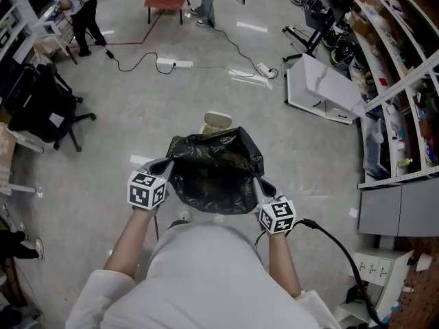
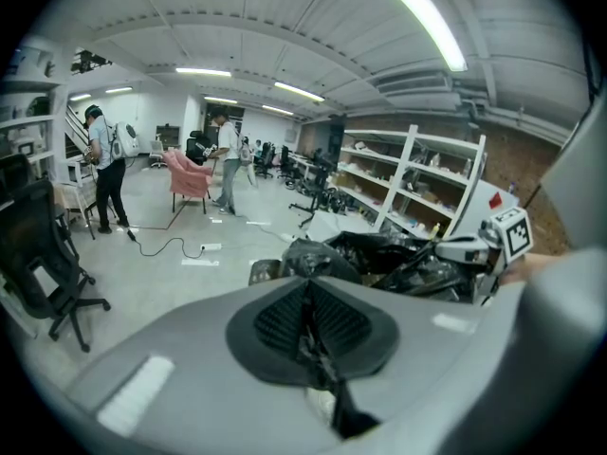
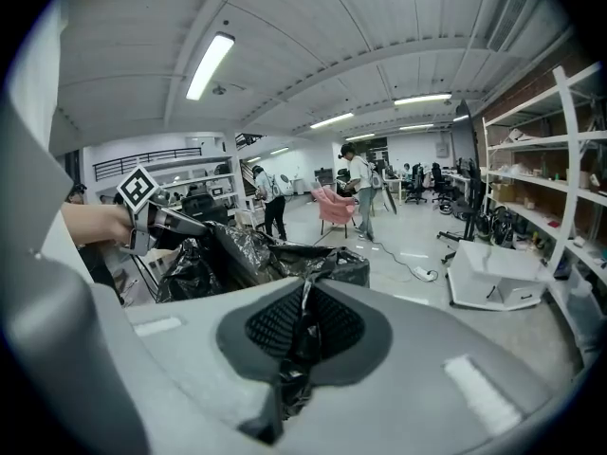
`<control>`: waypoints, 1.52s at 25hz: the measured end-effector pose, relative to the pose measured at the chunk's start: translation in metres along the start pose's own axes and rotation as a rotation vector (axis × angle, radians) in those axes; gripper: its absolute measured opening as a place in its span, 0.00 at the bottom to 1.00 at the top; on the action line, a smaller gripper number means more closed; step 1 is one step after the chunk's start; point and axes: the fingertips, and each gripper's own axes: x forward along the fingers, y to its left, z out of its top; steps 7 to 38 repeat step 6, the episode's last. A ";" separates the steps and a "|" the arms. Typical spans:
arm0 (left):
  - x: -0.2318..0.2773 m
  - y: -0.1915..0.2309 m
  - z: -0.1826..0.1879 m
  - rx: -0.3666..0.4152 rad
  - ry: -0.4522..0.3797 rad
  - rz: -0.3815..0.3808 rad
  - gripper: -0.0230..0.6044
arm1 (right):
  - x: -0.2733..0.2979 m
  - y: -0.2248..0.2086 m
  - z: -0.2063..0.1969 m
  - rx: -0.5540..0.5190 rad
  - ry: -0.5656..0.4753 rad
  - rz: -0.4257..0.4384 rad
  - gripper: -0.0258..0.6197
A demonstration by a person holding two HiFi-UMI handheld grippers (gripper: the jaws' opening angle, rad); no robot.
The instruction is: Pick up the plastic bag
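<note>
A black plastic bag (image 1: 216, 171) hangs open between my two grippers above the floor, with crumpled contents inside. My left gripper (image 1: 167, 164) is shut on the bag's left rim, and black film is pinched between its pads (image 2: 313, 335). On the other side, my right gripper (image 1: 258, 182) is shut on the right rim, with film caught between its pads (image 3: 299, 335). The left gripper view shows the bag (image 2: 379, 254) stretching across to the right gripper (image 2: 446, 252). In the right gripper view the bag (image 3: 256, 254) runs to the left gripper (image 3: 204, 228).
A beige object (image 1: 217, 122) lies on the floor just beyond the bag. A white panel (image 1: 322, 88) leans at the right by the shelving (image 1: 398, 74). A black office chair (image 1: 41, 108) stands at the left. Cables and a power strip (image 1: 175, 64) cross the floor ahead. People stand far back.
</note>
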 end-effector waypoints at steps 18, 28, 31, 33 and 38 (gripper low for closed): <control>0.000 -0.006 0.005 0.004 -0.004 -0.021 0.05 | 0.001 0.004 0.005 0.002 -0.008 0.002 0.04; 0.000 -0.006 0.005 0.004 -0.004 -0.021 0.05 | 0.001 0.004 0.005 0.002 -0.008 0.002 0.04; 0.000 -0.006 0.005 0.004 -0.004 -0.021 0.05 | 0.001 0.004 0.005 0.002 -0.008 0.002 0.04; 0.000 -0.006 0.005 0.004 -0.004 -0.021 0.05 | 0.001 0.004 0.005 0.002 -0.008 0.002 0.04; 0.000 -0.006 0.005 0.004 -0.004 -0.021 0.05 | 0.001 0.004 0.005 0.002 -0.008 0.002 0.04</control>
